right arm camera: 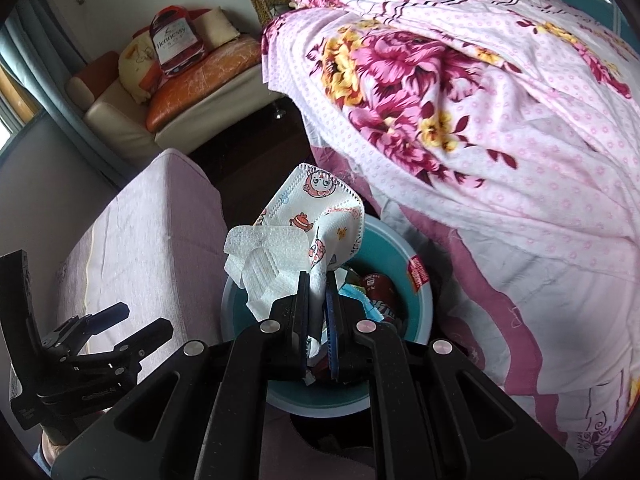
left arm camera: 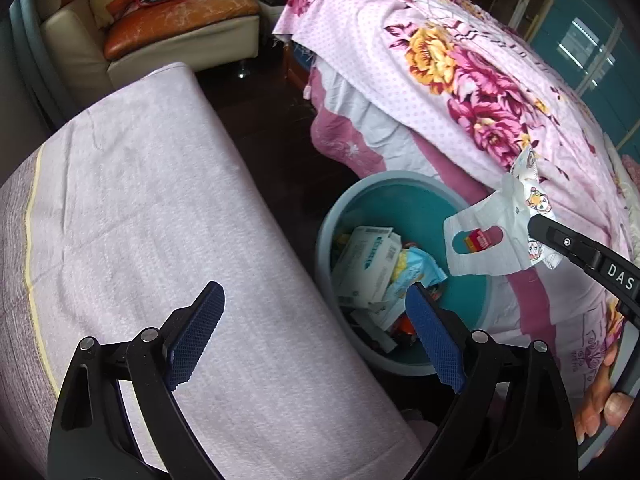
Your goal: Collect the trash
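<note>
A round teal trash bin [left arm camera: 468, 304] stands on the dark floor between a stool and the bed, holding several wrappers and a white box [left arm camera: 368, 264]. My right gripper [right arm camera: 318, 280] is shut on a white face mask with cartoon prints [right arm camera: 316, 208] and holds it over the bin [right arm camera: 416, 312]. In the left wrist view the mask [left arm camera: 488, 240] hangs from the right gripper's tip [left arm camera: 536, 224] above the bin's right side. My left gripper [left arm camera: 316, 312] is open and empty, just left of the bin over the stool's edge; it also shows in the right wrist view [right arm camera: 136, 320].
A padded stool with a pale pink cover [left arm camera: 140, 240] fills the left. A bed with a pink floral sheet [left arm camera: 480, 80] hangs over the right side, close to the bin. A cream and orange sofa [left arm camera: 168, 20] with a large bottle-shaped bag [right arm camera: 176, 40] stands at the back.
</note>
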Tool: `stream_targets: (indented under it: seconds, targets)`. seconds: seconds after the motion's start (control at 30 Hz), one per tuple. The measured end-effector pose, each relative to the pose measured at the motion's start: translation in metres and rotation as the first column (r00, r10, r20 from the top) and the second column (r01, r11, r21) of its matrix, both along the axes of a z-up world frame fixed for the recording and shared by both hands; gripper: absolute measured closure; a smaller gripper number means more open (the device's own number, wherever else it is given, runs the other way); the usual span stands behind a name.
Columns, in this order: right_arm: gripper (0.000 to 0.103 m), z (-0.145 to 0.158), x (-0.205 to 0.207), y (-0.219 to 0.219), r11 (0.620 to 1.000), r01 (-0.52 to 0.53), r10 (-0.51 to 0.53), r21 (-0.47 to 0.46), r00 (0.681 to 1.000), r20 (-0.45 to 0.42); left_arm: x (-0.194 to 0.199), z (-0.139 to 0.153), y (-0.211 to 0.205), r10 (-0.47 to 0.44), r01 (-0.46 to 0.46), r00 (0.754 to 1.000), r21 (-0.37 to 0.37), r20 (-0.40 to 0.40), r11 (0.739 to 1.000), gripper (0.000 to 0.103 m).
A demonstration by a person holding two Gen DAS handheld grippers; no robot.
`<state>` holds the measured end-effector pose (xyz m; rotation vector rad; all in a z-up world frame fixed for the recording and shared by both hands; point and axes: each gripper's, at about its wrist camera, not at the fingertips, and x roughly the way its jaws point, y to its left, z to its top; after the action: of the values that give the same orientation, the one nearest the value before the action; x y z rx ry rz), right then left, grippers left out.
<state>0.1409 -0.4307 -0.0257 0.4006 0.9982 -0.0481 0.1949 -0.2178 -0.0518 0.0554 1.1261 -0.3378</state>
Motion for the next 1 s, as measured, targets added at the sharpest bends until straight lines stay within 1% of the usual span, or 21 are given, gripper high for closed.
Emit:
stream_targets:
  seconds: [0.3, 0.37, 0.4, 0.43, 0.47, 0.5, 0.57, 0.63, 0.7, 0.73, 0.87, 1.0]
  targets:
    - [0.092, -0.010, 0.012, 0.020, 0.999, -0.024, 0.023, -0.026, 0.999, -0.049, 0.002, -0.005, 0.017, 0.025, -0.025, 1.000, -0.010, -0.003, 1.000, 0.011]
    - [0.089, -0.013, 0.013, 0.021, 0.999, -0.022, 0.020, -0.030, 0.998, -0.055, 0.003, -0.006, 0.019, 0.029, -0.029, 1.000, -0.014, -0.005, 0.999, 0.011]
    - [0.083, -0.014, 0.014, 0.022, 0.999, -0.020, 0.018, -0.032, 0.998, -0.058, 0.003, -0.006, 0.020, 0.029, -0.029, 1.000, -0.016, -0.006, 0.999, 0.011]
    - [0.067, -0.014, 0.014, 0.023, 0.999, -0.016, 0.014, -0.034, 0.998, -0.059, 0.003, -0.006, 0.020, 0.028, -0.028, 1.000, -0.018, -0.007, 0.999, 0.011]
    - [0.058, -0.014, 0.014, 0.023, 0.999, -0.008, 0.006, -0.036, 0.998, -0.057, 0.003, -0.007, 0.021, 0.027, -0.027, 1.000, -0.018, -0.008, 0.999, 0.011]
    - [0.052, -0.015, 0.014, 0.024, 0.999, -0.007, 0.005, -0.037, 0.998, -0.057, 0.002, -0.007, 0.021, 0.026, -0.026, 1.000, -0.018, -0.006, 0.999, 0.011]
    - [0.051, -0.017, 0.014, 0.024, 0.999, -0.003, 0.001, -0.039, 0.998, -0.063, 0.002, -0.008, 0.022, 0.027, -0.027, 1.000, -0.015, -0.008, 1.000, 0.011]
    - [0.038, -0.016, 0.013, 0.024, 0.999, 0.007, -0.010, -0.047, 0.998, -0.064, 0.002, -0.010, 0.022, 0.024, -0.025, 1.000, -0.017, -0.020, 1.000, 0.011]
    - [0.034, -0.015, 0.014, 0.024, 0.999, 0.007, -0.010, -0.049, 0.998, -0.064, 0.002, -0.011, 0.023, 0.029, -0.030, 0.999, -0.010, -0.024, 1.000, 0.011]
    - [0.030, -0.014, 0.013, 0.025, 0.999, 0.009, -0.012, -0.048, 0.998, -0.065, 0.002, -0.011, 0.023, 0.031, -0.031, 0.999, -0.007, -0.025, 0.999, 0.011]
    - [0.026, -0.012, 0.013, 0.024, 0.999, 0.003, -0.007, -0.053, 0.998, -0.063, -0.001, -0.010, 0.026, 0.038, -0.038, 0.999, 0.002, -0.028, 0.999, 0.010]
    - [0.019, -0.004, 0.009, 0.028, 0.998, -0.015, 0.012, -0.061, 0.999, -0.053, -0.005, -0.007, 0.028, 0.044, -0.044, 0.999, 0.013, -0.023, 0.999, 0.006]
